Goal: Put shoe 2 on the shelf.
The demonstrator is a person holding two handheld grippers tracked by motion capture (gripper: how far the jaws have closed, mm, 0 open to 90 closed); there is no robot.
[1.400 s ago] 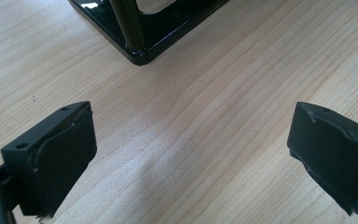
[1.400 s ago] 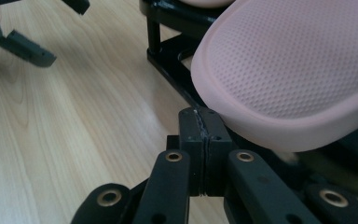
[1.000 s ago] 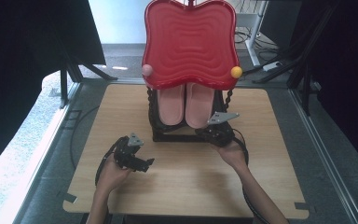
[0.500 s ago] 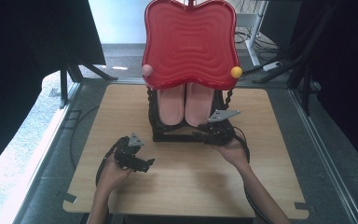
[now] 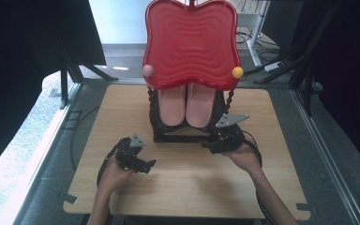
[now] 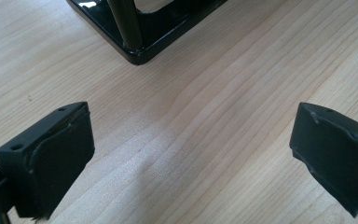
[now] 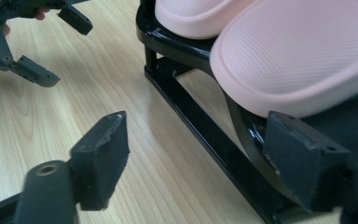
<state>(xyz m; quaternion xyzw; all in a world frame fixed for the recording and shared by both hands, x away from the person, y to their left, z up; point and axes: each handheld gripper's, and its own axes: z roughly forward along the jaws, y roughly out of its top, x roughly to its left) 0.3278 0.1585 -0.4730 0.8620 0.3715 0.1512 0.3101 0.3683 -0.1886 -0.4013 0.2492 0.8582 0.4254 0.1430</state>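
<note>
The right-hand pink slipper lies toe-down on the black metal rack, just above and in front of the right gripper; its rounded toe edge hangs over the rack's curved bar close to the right-side pad, but neither pad presses on it. That gripper's jaws have just been opening and now stand released, with the rack's low bar and bare wood in the gap between them. In the high view the right gripper sits at the rack's front right corner, and both slippers stand side by side in the rack, their upper halves covered by the red wavy-edged tray that leans above them. The second slipper is cut off at the top of the right gripper view. Each slipper is pale pink, with a finely dotted textured sole and a smooth thick rim. Farther out, the left gripper hovers low over the wooden table, its jaws spread wide with nothing between them, a corner of the rack's base just ahead. A pink ball and a yellow ball sit at the tray's lower corners.
</note>
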